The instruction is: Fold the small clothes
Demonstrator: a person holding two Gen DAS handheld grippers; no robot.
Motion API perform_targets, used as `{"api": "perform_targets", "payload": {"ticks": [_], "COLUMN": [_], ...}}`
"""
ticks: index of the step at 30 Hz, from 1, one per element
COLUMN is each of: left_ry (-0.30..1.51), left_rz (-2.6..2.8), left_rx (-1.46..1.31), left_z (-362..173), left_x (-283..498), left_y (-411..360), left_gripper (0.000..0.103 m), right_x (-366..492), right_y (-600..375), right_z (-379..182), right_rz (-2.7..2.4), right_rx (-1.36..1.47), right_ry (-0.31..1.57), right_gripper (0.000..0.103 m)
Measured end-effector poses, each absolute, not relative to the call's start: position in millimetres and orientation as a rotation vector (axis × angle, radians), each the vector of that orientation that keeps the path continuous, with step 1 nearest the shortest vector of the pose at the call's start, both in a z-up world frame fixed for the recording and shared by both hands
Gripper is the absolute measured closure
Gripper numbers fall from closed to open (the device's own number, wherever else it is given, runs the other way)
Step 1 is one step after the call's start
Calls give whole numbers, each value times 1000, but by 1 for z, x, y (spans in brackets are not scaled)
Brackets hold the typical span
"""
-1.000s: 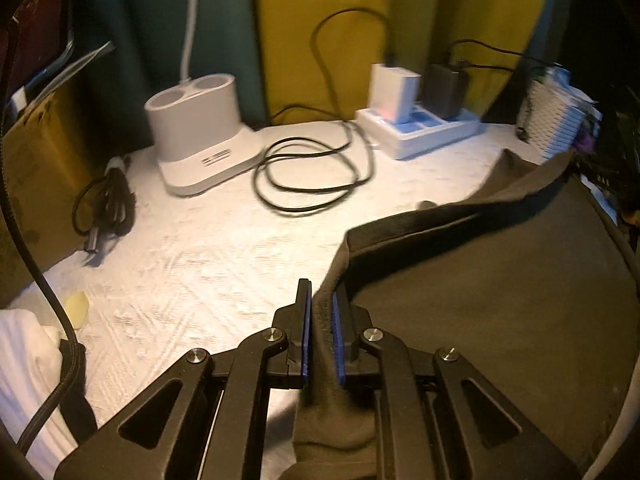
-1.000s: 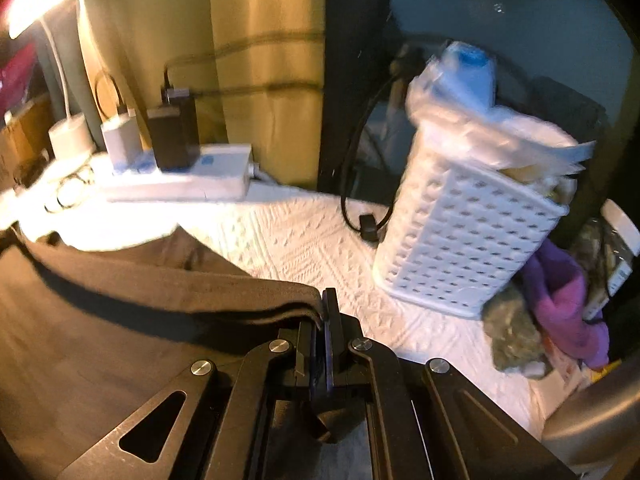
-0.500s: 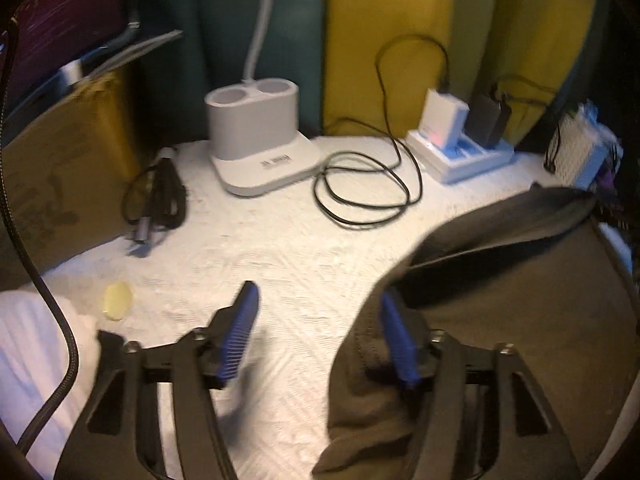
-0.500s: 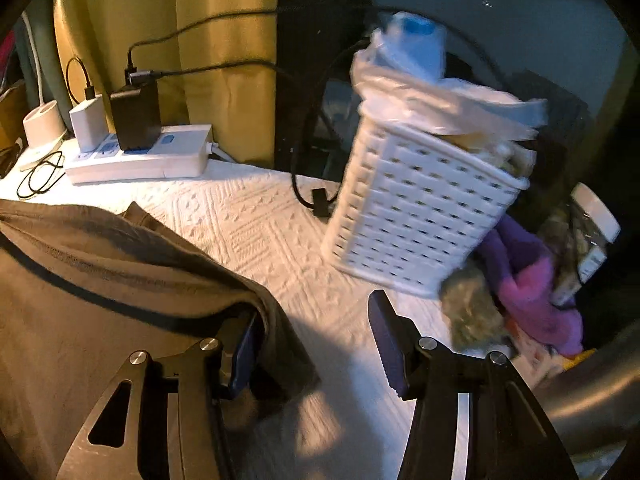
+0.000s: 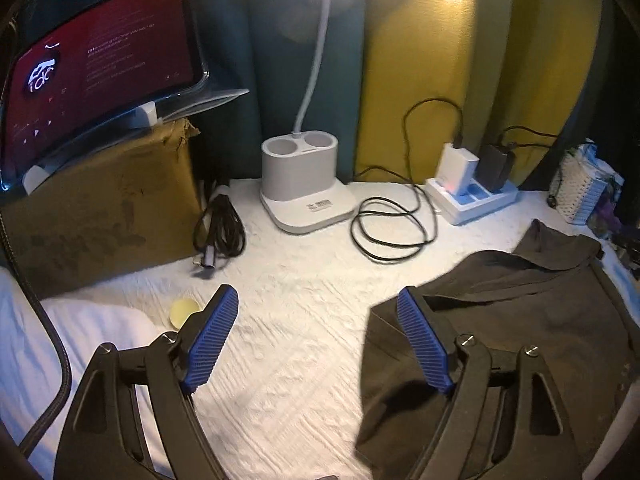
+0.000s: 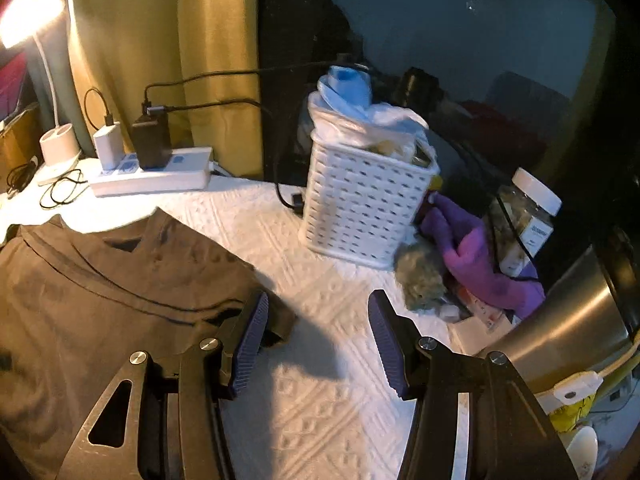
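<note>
A dark brown garment (image 5: 520,320) lies folded flat on the white textured cloth, at the right of the left wrist view and at the left of the right wrist view (image 6: 100,300). My left gripper (image 5: 316,340) is open and empty, raised above the garment's left edge; its right finger overlaps the fabric edge. My right gripper (image 6: 316,344) is open and empty, above the garment's right edge, its left finger over the fabric corner.
A white lamp base (image 5: 304,188), coiled black cables (image 5: 392,228), a power strip (image 5: 472,196) and a cardboard box with a tablet (image 5: 100,200) line the back. A white basket (image 6: 364,204), purple cloth (image 6: 476,260), jar (image 6: 524,220) and metal container (image 6: 572,320) stand right.
Both grippers were shut on the garment's edges one second ago. They have opened, let the garment drop flat, and pulled back and up.
</note>
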State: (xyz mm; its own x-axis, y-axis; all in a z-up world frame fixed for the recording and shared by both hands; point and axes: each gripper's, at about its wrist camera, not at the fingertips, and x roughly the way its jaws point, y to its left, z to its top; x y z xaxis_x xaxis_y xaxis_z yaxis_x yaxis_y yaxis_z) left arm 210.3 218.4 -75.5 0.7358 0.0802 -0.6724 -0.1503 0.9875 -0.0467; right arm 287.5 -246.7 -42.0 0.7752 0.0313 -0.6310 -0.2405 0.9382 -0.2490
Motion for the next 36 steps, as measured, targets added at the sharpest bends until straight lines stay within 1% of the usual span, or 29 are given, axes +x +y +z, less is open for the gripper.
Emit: {"api": "perform_targets", "payload": {"ticks": [4,7,11,15,18,23,30,33,36], "left_ry": [762,796,869,962,984,985,965,941,917], "left_rz": [65,-32,-143,-223,-218,-203,-118,-70,-58], "left_rx": [-82,-89,-40,0,24,19,5,-12,-35], "left_z": [-78,-85,-107,-131,-140,-139,-139,-131,-122], "left_x": [198,198,218,248,269,298,331,332,322], "left_y": [195,170,132,105,96,96,113,122,131], "left_gripper": [21,21,21,21,21,21,21,21,21], "right_x": [272,269,270,290,313,350,394,397,380], "right_y": [-223,-195,-159,-145,-143,-140,-148,-158,-170], "right_z": [-39,-61,-93,-106,-103,-99,-84,-72,-60], "right_rz": [242,390,530,593,585,561,474,406,401], "right_rx": [-270,-222,-282,-261,-259,-279,-330,-352,-346], "right_ry": [654,755,886,976,978,962,882,827,798], "right_gripper": [49,49,49,49,48,48,48,48,48]}}
